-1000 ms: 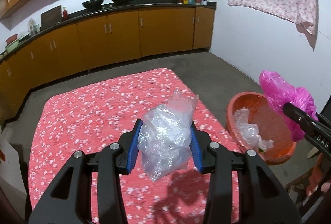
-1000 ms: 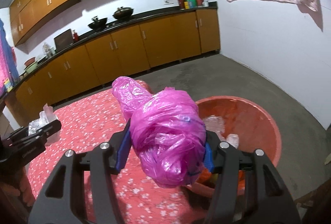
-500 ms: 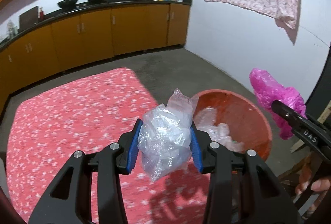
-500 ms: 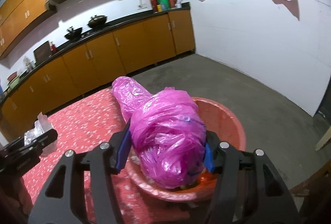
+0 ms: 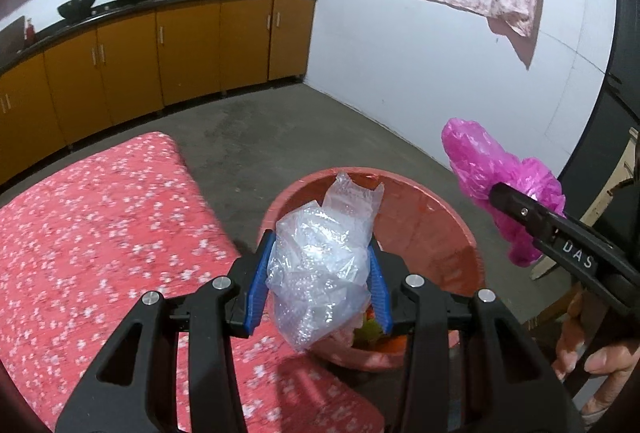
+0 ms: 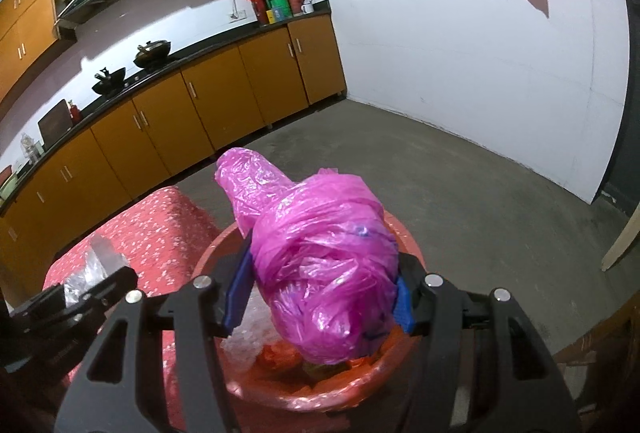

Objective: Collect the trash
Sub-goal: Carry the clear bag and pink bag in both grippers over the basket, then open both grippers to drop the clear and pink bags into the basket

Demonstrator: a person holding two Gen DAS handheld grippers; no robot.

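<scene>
You hold 2 items over red basin, frame centre, for drop: left gripper clamped on clear plastic wad; right gripper clamped on pink bag.

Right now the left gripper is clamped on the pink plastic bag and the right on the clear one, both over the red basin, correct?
The bags are swapped. The left wrist view shows the left gripper clamped on the clear plastic bag; the right wrist view shows the right gripper on the pink plastic bag. Both are over the red basin.

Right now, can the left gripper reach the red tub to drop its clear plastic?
Probably yes. The left gripper, shut on the clear plastic, hangs over the open red tub; nothing blocks the way down.
</scene>
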